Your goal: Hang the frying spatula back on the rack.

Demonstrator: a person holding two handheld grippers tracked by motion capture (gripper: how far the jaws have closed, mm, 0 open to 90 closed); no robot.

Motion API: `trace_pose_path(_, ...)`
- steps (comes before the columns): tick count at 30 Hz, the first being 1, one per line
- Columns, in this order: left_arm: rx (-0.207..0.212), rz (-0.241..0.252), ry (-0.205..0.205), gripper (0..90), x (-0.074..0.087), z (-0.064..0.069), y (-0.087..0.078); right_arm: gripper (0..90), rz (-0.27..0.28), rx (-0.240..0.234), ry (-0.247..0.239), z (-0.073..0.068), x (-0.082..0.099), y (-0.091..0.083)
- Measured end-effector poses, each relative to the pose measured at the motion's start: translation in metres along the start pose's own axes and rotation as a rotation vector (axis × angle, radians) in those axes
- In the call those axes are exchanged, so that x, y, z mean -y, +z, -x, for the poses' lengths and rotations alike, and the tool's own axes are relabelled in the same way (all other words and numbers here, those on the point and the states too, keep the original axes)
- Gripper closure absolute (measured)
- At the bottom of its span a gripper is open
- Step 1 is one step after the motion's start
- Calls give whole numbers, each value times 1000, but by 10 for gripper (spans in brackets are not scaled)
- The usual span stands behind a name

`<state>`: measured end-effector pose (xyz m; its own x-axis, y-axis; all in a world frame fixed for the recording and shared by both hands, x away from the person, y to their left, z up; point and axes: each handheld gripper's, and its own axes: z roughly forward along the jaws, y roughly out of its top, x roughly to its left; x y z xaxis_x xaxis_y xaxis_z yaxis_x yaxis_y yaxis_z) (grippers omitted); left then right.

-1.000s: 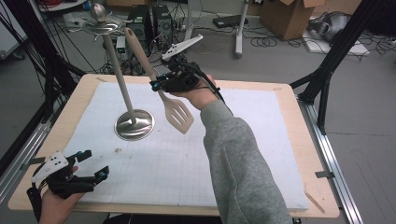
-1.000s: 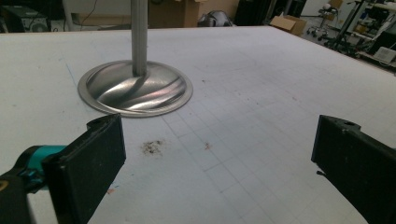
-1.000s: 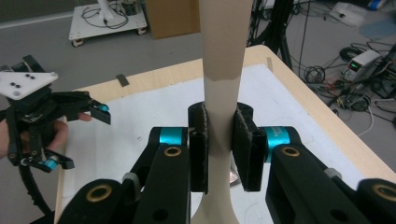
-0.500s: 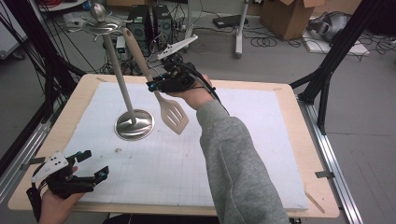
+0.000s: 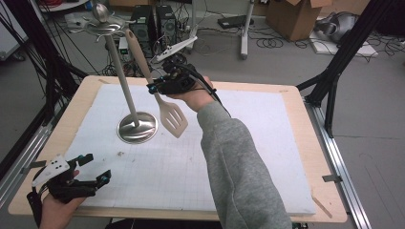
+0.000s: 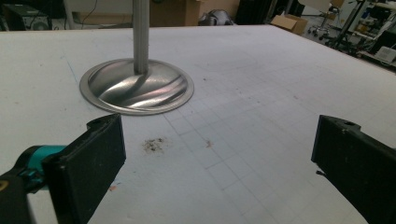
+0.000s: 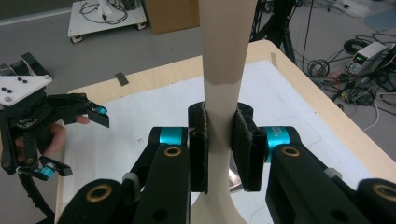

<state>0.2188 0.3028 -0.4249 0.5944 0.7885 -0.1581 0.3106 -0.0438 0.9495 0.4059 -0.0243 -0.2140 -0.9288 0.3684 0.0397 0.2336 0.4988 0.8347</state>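
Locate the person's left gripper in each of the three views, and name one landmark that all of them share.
High view: bottom left, the left gripper over the table's near corner, open.
Left gripper view: its own black fingers rise from both bottom corners.
Right gripper view: at the left edge, in the person's hand.
Shared landmark: the white gridded mat.

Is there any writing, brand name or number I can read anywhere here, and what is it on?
None can be read.
Turquoise sleeve on the right gripper: faint print, too blurred.
Small device on the floor: green display, too small.
Cardboard box: no legible marking.
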Motion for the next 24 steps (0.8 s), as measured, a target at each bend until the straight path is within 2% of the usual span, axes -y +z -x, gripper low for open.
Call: trace_pose_path(24,-3,5,-4,34,0,0,-1,777,-28,-2,6,-3,-7,15)
